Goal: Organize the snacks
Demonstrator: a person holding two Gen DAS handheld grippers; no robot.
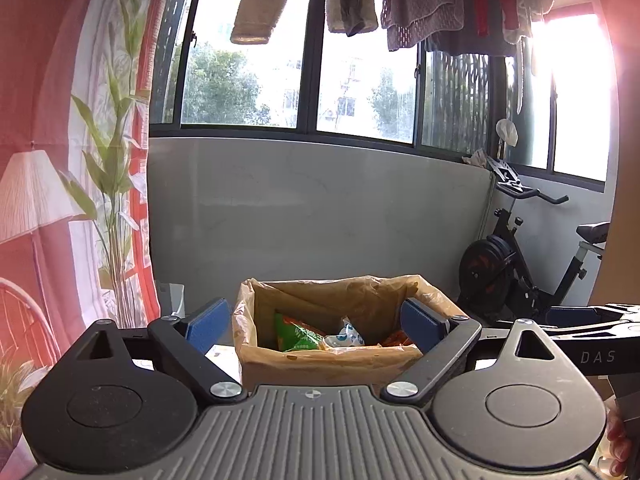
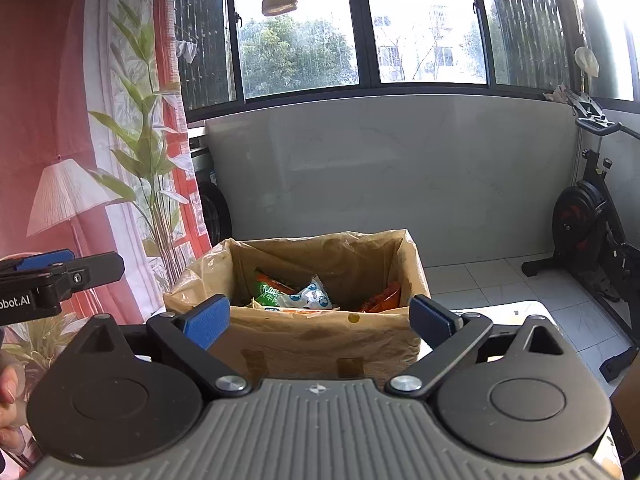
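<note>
Hovering level, both sets of tongs spread wide, nothing between blue pads. Left tongs (image 1: 316, 324) and right tongs (image 2: 320, 316) side by side, both facing cardboard box (image 2: 320, 340) straight ahead and slightly below, on tabletop (image 2: 516, 308). Neither clearly nearer. Box open-topped, lined with crinkled tan plastic, long axis across both views. Inside: green snack packet (image 2: 276, 290), white-blue packet (image 2: 308, 298), orange-red packet (image 2: 384, 296), lying loose, overlapping, below rim. No snack visible outside box. Judged: sorting nearly finished.
</note>
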